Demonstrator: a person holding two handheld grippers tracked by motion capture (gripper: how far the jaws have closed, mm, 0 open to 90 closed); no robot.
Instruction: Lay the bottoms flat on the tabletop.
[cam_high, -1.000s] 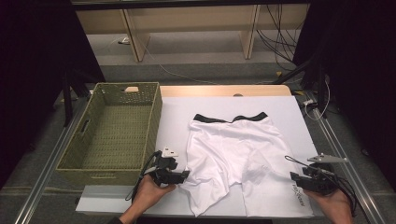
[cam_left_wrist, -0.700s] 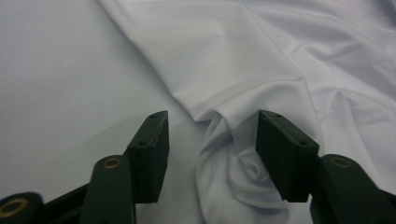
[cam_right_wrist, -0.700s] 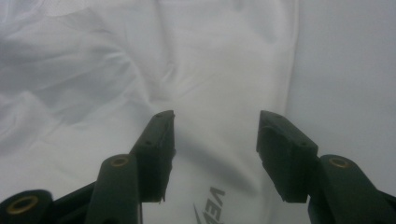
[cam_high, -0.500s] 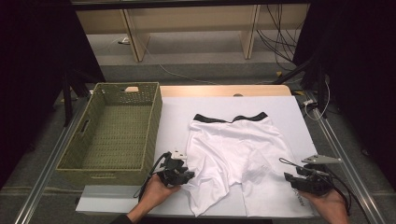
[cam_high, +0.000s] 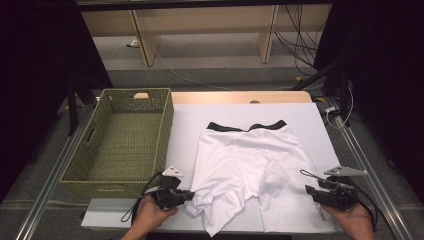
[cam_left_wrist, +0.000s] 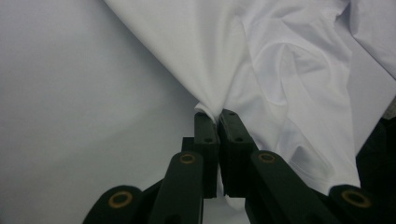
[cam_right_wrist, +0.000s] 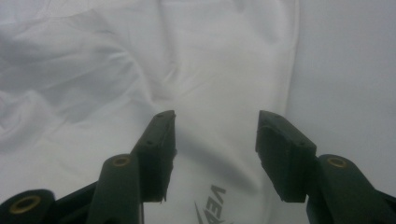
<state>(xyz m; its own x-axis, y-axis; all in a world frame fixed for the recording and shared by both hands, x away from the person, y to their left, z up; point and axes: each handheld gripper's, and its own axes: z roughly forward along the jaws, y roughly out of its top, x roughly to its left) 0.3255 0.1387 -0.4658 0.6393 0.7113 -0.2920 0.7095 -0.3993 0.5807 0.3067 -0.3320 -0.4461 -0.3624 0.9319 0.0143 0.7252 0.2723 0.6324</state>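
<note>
High view first: the white shorts (cam_high: 250, 170) lay flat on the white table cover (cam_high: 190, 120), black waistband away from the person and the two leg openings toward the near edge. The left gripper (cam_high: 189, 196) sat at the outer side of the left leg, its jaws pressed together on a bunched fold of that hem. The right gripper (cam_high: 310, 192) rested just outside the right leg's outer edge, so the cloth lay inward from it, toward the other hand. A green woven basket (cam_high: 120, 140) stood beyond and outward of the left gripper (empty, as far as could be seen).

Left gripper view: the left gripper (cam_left_wrist: 217, 121) was clamped shut on the shorts (cam_left_wrist: 289, 84), a pinch of fabric drawn tight between the jaws and fanning forward and to the side from them.

Right gripper view: the right gripper (cam_right_wrist: 215, 135) stood spread wide and held nothing. The shorts (cam_right_wrist: 177, 70) lay directly under and ahead of it, the leg's long outer edge running straight forward beside one jaw, a printed logo (cam_right_wrist: 212, 210) close beneath. Judged from this, the right hand needed only to drop onto the hem below it before both could lift or fold together.
</note>
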